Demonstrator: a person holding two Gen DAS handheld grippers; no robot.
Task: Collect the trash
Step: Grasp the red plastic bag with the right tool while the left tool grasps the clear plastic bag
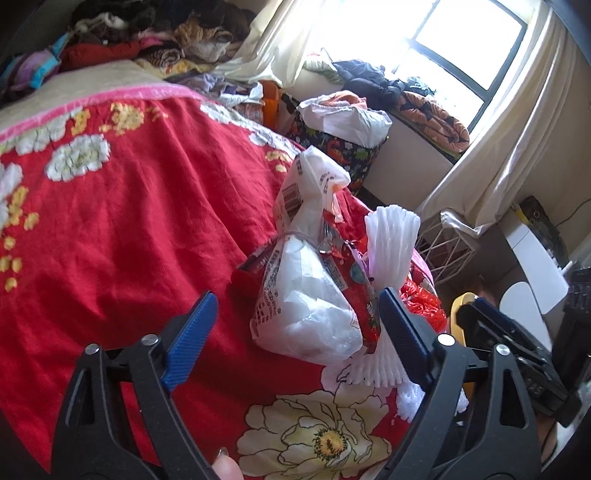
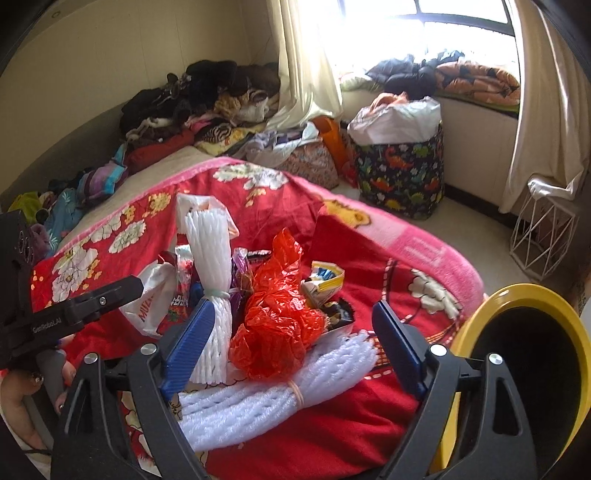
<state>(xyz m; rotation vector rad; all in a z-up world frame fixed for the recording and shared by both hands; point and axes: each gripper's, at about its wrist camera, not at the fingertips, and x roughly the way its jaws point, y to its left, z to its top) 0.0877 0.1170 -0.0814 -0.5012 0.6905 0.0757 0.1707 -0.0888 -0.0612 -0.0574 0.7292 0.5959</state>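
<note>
Right gripper [image 2: 291,345] nearer, jaws wide and empty, straddling crumpled red plastic bag [image 2: 279,325] at centre frame on bed [image 2: 351,424], yellow bin [image 2: 517,369] lower right; left gripper [image 1: 295,339] equally wide.

Left wrist view: sits just behind the left claw [image 1: 297,332], low over the bed [image 1: 110,229], looking along it toward the window [image 1: 469,40]; the white plastic bag [image 1: 306,295] is very near.
Right wrist view: sits just behind the right claw [image 2: 291,341], slightly higher, facing the same window [image 2: 424,22] across the bed [image 2: 369,406]; the yellow-rimmed bin [image 2: 517,295] is close at the right edge.
Shared: trash pile, red plastic [image 2: 280,317], dinosaur-print basket [image 2: 402,177], wire stand [image 2: 543,236].
Cross-sight: each view catches the other claw at its edge.
</note>
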